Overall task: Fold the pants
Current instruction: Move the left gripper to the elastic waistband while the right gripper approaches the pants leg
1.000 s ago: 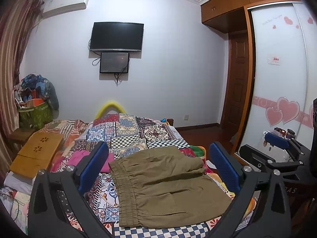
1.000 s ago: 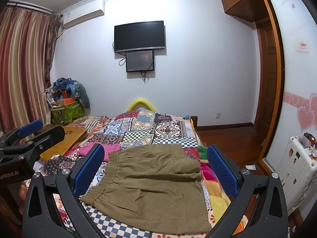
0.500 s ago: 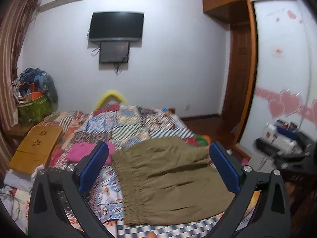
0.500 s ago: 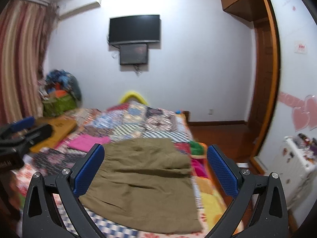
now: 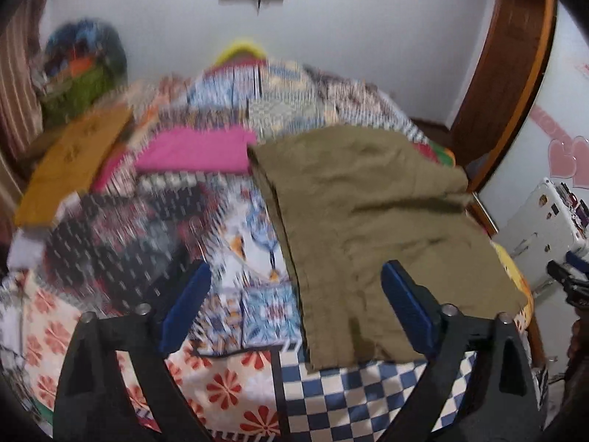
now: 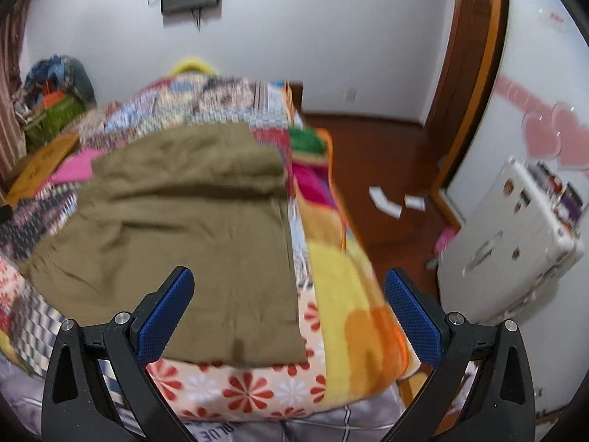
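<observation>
Olive-green pants (image 5: 375, 228) lie flat on the patchwork bed cover, partly folded, with a doubled layer at the far end. They also show in the right wrist view (image 6: 184, 228). My left gripper (image 5: 294, 309) is open and empty, above the near left corner of the pants by the elastic waistband. My right gripper (image 6: 291, 316) is open and empty, above the near right corner of the pants at the bed's edge. Both views are blurred by motion.
A pink folded cloth (image 5: 195, 151) lies left of the pants. A wooden lap tray (image 5: 70, 162) sits at the bed's left side. A white suitcase (image 6: 511, 235) stands on the wooden floor to the right. The bed edge (image 6: 368, 294) drops off right of the pants.
Both grippers have tilted downward and moved closer to the near edge of the pants. The left view has shifted left and the right view right. Both stay open.
</observation>
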### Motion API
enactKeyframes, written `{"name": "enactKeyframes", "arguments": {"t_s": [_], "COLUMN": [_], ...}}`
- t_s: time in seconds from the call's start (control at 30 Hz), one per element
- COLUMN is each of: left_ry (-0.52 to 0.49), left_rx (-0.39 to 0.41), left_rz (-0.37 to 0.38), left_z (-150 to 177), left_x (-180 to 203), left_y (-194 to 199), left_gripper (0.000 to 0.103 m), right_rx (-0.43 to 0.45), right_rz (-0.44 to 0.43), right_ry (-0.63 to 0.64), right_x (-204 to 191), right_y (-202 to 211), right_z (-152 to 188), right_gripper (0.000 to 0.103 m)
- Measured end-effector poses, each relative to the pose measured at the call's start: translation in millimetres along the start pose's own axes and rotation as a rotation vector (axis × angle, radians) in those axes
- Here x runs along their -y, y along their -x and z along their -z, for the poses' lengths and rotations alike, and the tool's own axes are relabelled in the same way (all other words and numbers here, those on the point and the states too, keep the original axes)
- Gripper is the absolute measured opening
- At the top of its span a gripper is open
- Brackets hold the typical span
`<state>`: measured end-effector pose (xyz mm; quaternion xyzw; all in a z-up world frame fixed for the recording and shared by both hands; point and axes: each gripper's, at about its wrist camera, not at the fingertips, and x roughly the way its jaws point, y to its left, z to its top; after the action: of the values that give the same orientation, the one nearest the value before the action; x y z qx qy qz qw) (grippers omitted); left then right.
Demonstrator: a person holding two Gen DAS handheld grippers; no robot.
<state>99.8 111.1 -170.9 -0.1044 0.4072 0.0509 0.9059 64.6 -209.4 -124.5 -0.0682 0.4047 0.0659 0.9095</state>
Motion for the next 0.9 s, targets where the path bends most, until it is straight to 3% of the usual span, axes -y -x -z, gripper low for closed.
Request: {"name": "enactKeyframes", "arguments": {"t_s": [0.1, 0.3, 0.5, 0.6, 0.67, 0.9], "left_ry": [0.018, -0.053, -0.065, -0.073, -0.083, -0.060], "left_rx": [-0.071, -0.174, -0.183, -0.196, -0.159, -0.076], "left_rz": [0.035, 0.062, 0.086, 0.097, 0.070, 0.023], "left_z": [13.4, 36.9, 41.9, 31.4, 14.4, -46.9], "left_x": [-1.3, 17.5, 13.2, 11.3, 11.1, 1.1], "left_y": [-19.2, -47.8, -47.5, -46.0, -40.2, -55.3], "left_gripper": [0.092, 0.085, 0.086, 0.086, 0.086, 0.086], "right_rx": [-0.081, -0.208, -0.273, -0.282, -0.263, -0.133], "right_rz": [-0.017, -0.080, -0.105, -0.113, -0.119, -0.117], "right_ry": [0.003, 0.001, -0.027, -0.058, -0.081, -0.074], "right_x": [1.6, 1.5, 10.6, 22.0, 29.3, 26.1], "right_y": [-17.8, -50.7, -55.9, -50.4, -52.0, -64.1], "right_z": [10.0, 33.2, 46.6, 41.4, 30.7, -37.2], "right_gripper": [0.099, 0.074, 0.073, 0.073, 0.074, 0.075]}}
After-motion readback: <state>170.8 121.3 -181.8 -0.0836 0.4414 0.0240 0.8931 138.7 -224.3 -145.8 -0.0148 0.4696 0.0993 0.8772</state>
